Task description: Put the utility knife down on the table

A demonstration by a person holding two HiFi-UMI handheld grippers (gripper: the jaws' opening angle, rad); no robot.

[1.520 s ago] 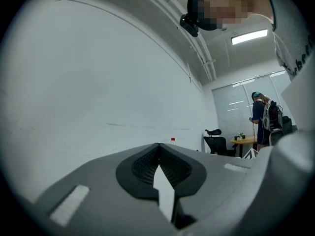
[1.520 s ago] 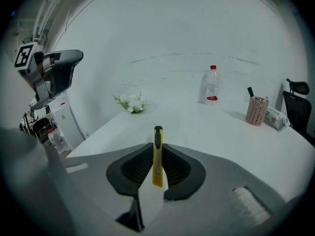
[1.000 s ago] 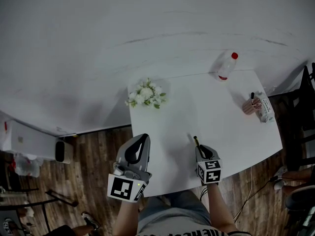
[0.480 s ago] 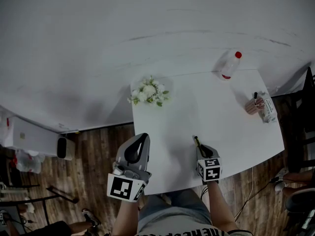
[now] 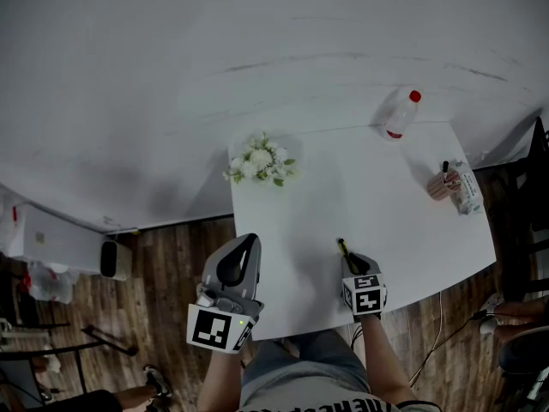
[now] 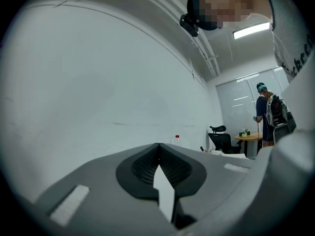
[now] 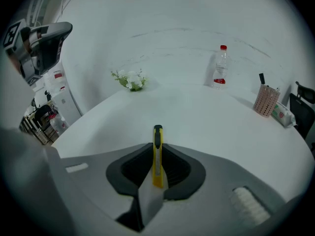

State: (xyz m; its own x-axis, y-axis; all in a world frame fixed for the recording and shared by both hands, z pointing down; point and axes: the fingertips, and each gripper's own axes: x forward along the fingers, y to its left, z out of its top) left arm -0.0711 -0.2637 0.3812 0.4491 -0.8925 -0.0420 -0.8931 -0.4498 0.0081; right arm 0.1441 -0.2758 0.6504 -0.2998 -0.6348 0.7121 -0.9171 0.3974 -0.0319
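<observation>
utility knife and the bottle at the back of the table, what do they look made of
The utility knife has a smooth yellow body with a black slider and tip, so it is probably moulded plastic. The bottle has a clear, see-through wall and a red cap, so it is likely thin plastic.

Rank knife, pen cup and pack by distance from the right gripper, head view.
1. knife: clamped in the jaws of the right gripper, pointing forward.
2. pen cup: well off, forward and to the right.
3. pack: just beyond the cup, farther right.
</observation>
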